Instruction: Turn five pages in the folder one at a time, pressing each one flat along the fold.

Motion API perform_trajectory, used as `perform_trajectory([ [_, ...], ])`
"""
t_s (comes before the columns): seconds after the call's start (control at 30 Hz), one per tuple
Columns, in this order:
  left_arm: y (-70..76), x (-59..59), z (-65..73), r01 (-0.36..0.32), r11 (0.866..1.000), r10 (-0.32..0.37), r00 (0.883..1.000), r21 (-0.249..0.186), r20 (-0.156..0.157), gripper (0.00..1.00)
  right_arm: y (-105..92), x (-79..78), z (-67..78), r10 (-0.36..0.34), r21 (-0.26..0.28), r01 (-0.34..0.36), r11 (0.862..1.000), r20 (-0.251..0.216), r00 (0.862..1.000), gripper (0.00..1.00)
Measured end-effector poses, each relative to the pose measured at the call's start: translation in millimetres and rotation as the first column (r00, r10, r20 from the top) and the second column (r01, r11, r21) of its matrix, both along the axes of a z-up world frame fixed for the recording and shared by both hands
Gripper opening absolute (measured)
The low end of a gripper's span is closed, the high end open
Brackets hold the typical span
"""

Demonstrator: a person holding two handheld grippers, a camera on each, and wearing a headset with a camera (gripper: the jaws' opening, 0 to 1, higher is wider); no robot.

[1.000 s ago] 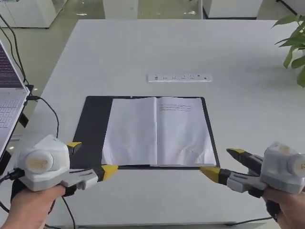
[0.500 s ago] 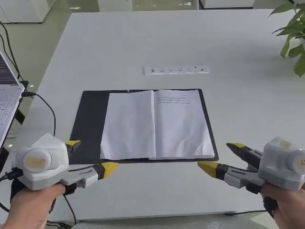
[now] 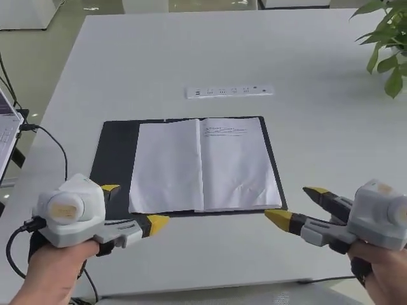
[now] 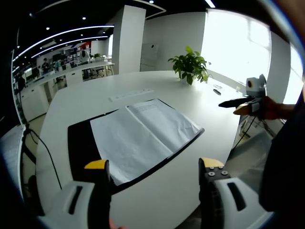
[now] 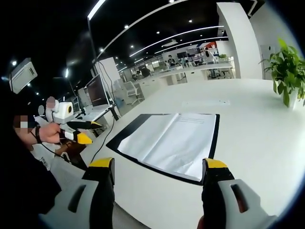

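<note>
A black folder [image 3: 113,159] lies open on the white table [image 3: 191,57], with white pages [image 3: 203,164] spread flat on both sides of the fold. The same folder [image 4: 81,145] shows in the left gripper view and the folder [image 5: 125,132] in the right gripper view. My left gripper [image 3: 132,206] hovers open off the folder's near left corner, nothing between its yellow tips. My right gripper [image 3: 297,204] hovers open just off the near right corner, also holding nothing. Neither touches the pages.
A white power strip [image 3: 229,91] lies on the table beyond the folder. A potted plant [image 3: 385,44] stands at the far right. A laptop [image 3: 5,133] and black cable [image 3: 51,143] sit at the left edge.
The head camera has shifted, so the folder sits a little higher and further left. Both grippers stay open near the folder's near corners; the left has edged slightly rightward.
</note>
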State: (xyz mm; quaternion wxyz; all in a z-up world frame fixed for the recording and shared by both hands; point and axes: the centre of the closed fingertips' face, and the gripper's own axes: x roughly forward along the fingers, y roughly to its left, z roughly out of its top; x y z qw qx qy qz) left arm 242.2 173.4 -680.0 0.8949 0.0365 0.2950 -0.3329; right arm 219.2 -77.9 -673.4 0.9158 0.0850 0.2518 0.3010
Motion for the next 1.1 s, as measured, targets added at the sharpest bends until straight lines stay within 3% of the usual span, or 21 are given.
perform_trajectory([
  [0.43, -19.6, 13.6, 1.7, 0.053, 0.999, -0.053, 0.999, 0.0, 0.003, 0.75, -8.5, -0.6, -0.4, -0.025, 0.018, 0.025, 1.0, -0.008, 1.0, 0.72],
  [0.6, -36.3, 15.7, 0.2, 0.089, 0.996, -0.089, 0.996, -0.003, 0.0, 0.74, -12.6, -1.2, -2.2, -0.031, 0.012, 0.031, 0.999, -0.018, 0.999, 0.72],
  [1.1, -91.7, 39.3, 0.6, 0.218, 0.976, -0.218, 0.976, -0.002, 0.005, 0.72, -24.8, 0.9, -0.6, -0.068, 0.018, 0.068, 0.997, -0.027, 0.997, 0.71],
])
